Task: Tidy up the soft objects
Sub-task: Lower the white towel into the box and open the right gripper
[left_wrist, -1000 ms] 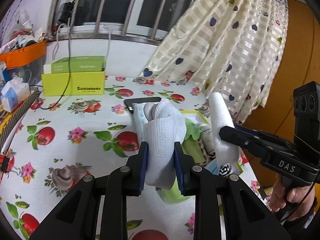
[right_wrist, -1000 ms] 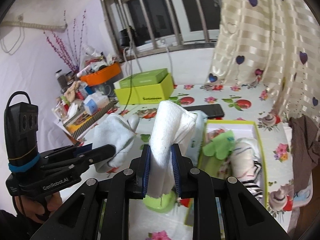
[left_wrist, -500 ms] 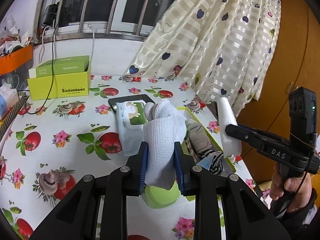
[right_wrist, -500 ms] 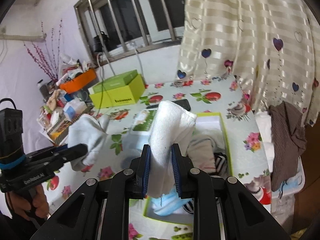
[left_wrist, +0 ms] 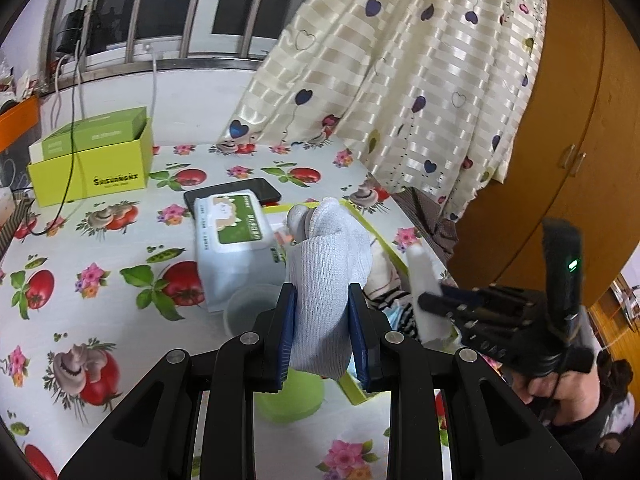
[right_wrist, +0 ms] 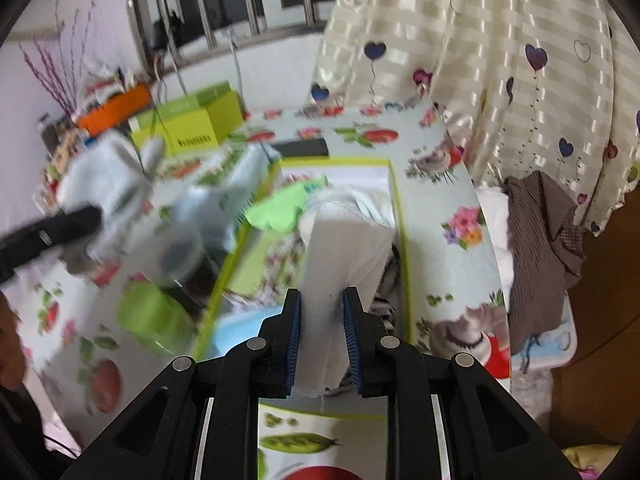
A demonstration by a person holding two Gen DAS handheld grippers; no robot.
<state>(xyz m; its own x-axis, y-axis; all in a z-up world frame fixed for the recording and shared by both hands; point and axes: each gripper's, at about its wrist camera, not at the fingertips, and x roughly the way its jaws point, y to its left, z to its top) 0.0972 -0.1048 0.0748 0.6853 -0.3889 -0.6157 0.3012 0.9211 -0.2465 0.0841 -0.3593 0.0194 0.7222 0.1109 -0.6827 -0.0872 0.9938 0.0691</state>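
Looking along the left claw point(left_wrist: 322, 332), its blue pads were clamped on a grey-white knitted sock point(left_wrist: 328, 264), held above the desk point(left_wrist: 120, 312) beside a wipes pack point(left_wrist: 232, 248) and the yellow-green box point(left_wrist: 370, 232). At right, the right claw point(left_wrist: 430, 304) gripped a white cloth point(left_wrist: 424, 284).

From the right wrist, the right claw point(right_wrist: 322, 334) was clamped on the folded white cloth point(right_wrist: 344, 256) over the box point(right_wrist: 394, 216) of soft items; the sock point(right_wrist: 108, 184) appeared blurred at left.
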